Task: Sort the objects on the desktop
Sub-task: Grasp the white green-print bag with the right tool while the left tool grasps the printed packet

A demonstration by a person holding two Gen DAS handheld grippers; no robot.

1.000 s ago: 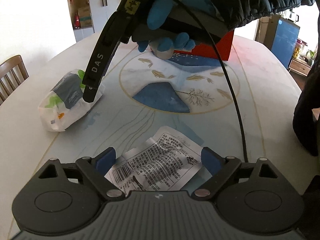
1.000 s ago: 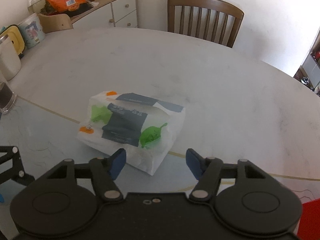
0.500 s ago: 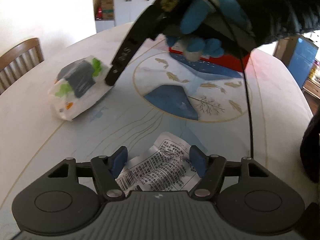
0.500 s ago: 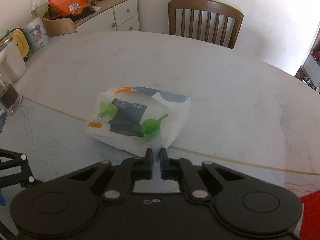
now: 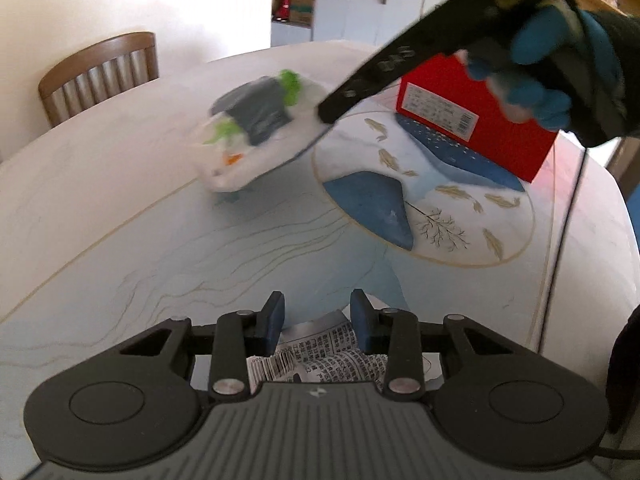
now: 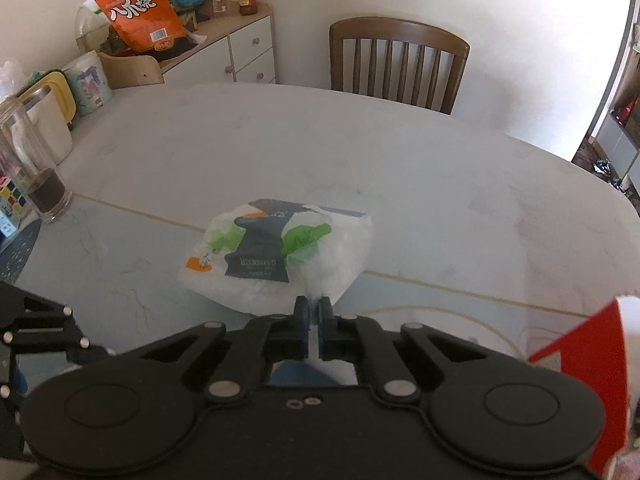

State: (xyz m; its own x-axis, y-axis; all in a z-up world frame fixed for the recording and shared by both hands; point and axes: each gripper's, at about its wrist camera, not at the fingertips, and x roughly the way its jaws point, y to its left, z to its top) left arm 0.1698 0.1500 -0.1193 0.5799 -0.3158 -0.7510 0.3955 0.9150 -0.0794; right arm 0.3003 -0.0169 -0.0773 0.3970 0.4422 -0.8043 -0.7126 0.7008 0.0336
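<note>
Both tongs, open a second ago, are now clenched. The right gripper (image 6: 314, 308) pinches the tissue pack (image 6: 280, 254) by its near corner, lifted and tilted, long axis running left-right. The left gripper (image 5: 316, 316) grasps the crumpled packet (image 5: 320, 356). Bare table (image 6: 400, 168) lies beyond; the red box (image 5: 472, 120) stands right.

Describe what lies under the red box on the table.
The red box stands on the table's blue painted pattern. The pattern runs beneath it; whatever else its base covers stays hidden.

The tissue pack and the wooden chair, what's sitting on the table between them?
Nothing: in the right wrist view, only bare table lies between the tissue pack and the wooden chair.
</note>
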